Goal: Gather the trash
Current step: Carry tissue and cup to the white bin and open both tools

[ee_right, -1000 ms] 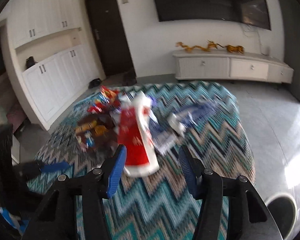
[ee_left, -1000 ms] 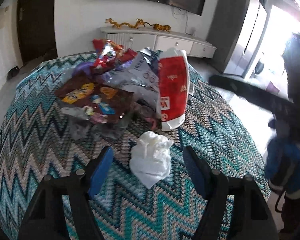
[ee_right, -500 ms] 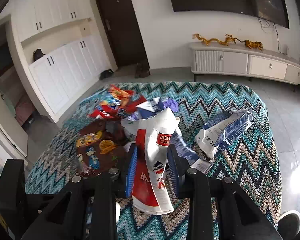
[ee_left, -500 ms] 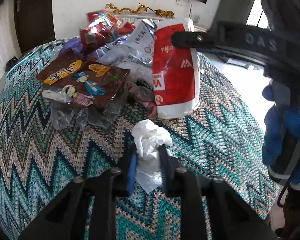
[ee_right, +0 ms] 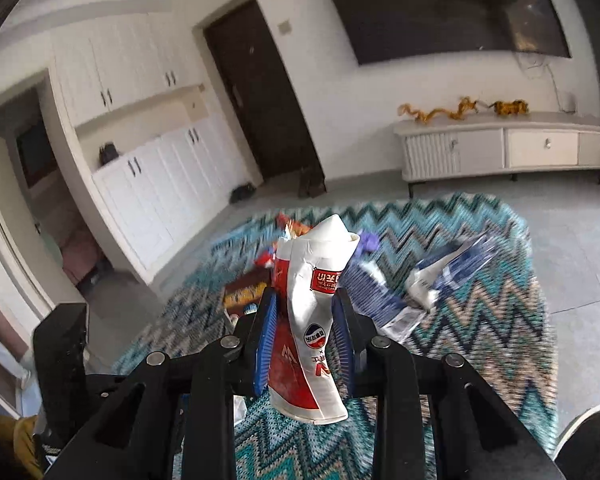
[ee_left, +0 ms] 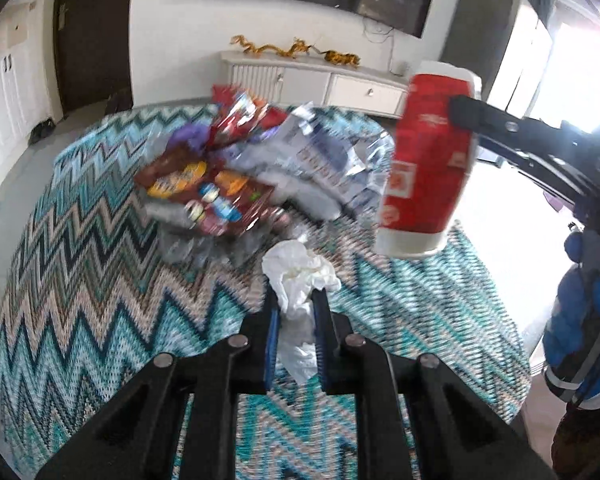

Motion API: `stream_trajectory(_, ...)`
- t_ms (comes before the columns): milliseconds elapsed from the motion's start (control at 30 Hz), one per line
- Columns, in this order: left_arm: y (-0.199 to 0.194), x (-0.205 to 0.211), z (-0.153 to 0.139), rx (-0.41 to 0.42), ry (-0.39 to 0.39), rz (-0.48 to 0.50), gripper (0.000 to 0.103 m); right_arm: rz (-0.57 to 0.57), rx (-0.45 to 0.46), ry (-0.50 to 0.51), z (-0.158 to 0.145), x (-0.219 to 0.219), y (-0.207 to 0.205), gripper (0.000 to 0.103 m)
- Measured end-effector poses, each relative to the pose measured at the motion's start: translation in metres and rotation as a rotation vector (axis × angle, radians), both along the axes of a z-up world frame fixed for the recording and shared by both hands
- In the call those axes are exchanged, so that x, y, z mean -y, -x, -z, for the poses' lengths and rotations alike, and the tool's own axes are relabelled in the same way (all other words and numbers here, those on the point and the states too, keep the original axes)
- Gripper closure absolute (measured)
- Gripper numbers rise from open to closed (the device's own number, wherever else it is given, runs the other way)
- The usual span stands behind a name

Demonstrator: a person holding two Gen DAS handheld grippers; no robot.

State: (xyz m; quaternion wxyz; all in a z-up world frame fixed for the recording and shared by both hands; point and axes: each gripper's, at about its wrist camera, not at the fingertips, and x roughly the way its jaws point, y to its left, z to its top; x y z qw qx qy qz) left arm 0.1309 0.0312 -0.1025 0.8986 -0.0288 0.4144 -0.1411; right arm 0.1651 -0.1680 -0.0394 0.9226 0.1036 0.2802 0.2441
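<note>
The red and white cup [ee_right: 310, 320] carries most of the print that shows. In the right wrist view it bears a round red, white and blue Pepsi-style logo with small characters inside, too small to read. Above that sits a red label with white characters, upside down and not legible. Below the logo runs an inverted line of print, also unreadable. In the left wrist view the cup's [ee_left: 424, 160] marks are blurred. The wrappers' [ee_left: 208, 196] print is blurred too.

The left gripper [ee_left: 296, 312] closed on the tissue [ee_left: 298, 276] and lifted it. The right gripper [ee_right: 305, 320] closed on the cup [ee_right: 312, 312] and raised it off the rug [ee_left: 100, 280].
</note>
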Motion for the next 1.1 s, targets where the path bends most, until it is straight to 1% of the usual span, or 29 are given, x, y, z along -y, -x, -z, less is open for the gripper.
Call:
stream_trajectory(133, -0.006, 0.036, -0.023, 0.035, 0.001, 0.080, 0.089, 0.105, 0.064, -0.019, -0.022, 0.057, 0.027, 0.075)
stream_trajectory(233, -0.010, 0.083, -0.035, 0.056, -0.001, 0.174, 0.089, 0.236, 0.099, 0.027, -0.029, 0.112, 0.050, 0.075)
stream_trajectory(333, -0.014, 0.143, -0.041, 0.066, -0.002, 0.295, 0.089, 0.383, 0.087, 0.079, -0.023, 0.172, 0.072, 0.075)
stream_trajectory(433, -0.020, 0.198, -0.038, 0.050, 0.003, 0.390, 0.089, 0.525, 0.037, 0.133, -0.002, 0.226, 0.086, 0.075)
stream_trajectory(500, -0.024, 0.245, -0.034, 0.022, 0.018, 0.462, 0.088, 0.601, -0.008, 0.146, 0.015, 0.257, 0.094, 0.075)
stream_trajectory(567, -0.030, 0.282, -0.028, -0.009, 0.028, 0.505, 0.088, 0.667, -0.065, 0.156, 0.039, 0.285, 0.099, 0.075)
stream_trajectory(700, -0.037, 0.351, -0.008, -0.078, 0.047, 0.570, 0.087, 0.756, -0.153, 0.167, 0.082, 0.322, 0.105, 0.074)
stream_trajectory(733, -0.042, 0.369, 0.001, -0.106, 0.056, 0.581, 0.087, 0.767, -0.170, 0.164, 0.090, 0.328, 0.105, 0.074)
stream_trajectory(833, -0.051, 0.401, 0.020, -0.170, 0.065, 0.591, 0.087, 0.798, -0.223, 0.153, 0.115, 0.347, 0.104, 0.073)
stream_trajectory(867, -0.054, 0.407, 0.026, -0.195, 0.074, 0.599, 0.084, 0.807, -0.240, 0.147, 0.123, 0.351, 0.103, 0.073)
stream_trajectory(933, -0.061, 0.419, 0.041, -0.261, 0.101, 0.610, 0.075, 0.829, -0.262, 0.145, 0.134, 0.356, 0.103, 0.072)
stream_trajectory(967, -0.065, 0.422, 0.049, -0.279, 0.106, 0.610, 0.065, 0.838, -0.271, 0.141, 0.138, 0.359, 0.104, 0.072)
stream_trajectory(1000, -0.067, 0.424, 0.053, -0.291, 0.111, 0.611, 0.059, 0.844, -0.277, 0.136, 0.140, 0.365, 0.109, 0.069)
stream_trajectory(1033, -0.068, 0.426, 0.055, -0.299, 0.112, 0.611, 0.058, 0.853, -0.284, 0.132, 0.142, 0.369, 0.109, 0.065)
stream_trajectory(1100, -0.066, 0.425, 0.059, -0.310, 0.116, 0.621, 0.058, 0.861, -0.289, 0.128, 0.143, 0.381, 0.111, 0.064)
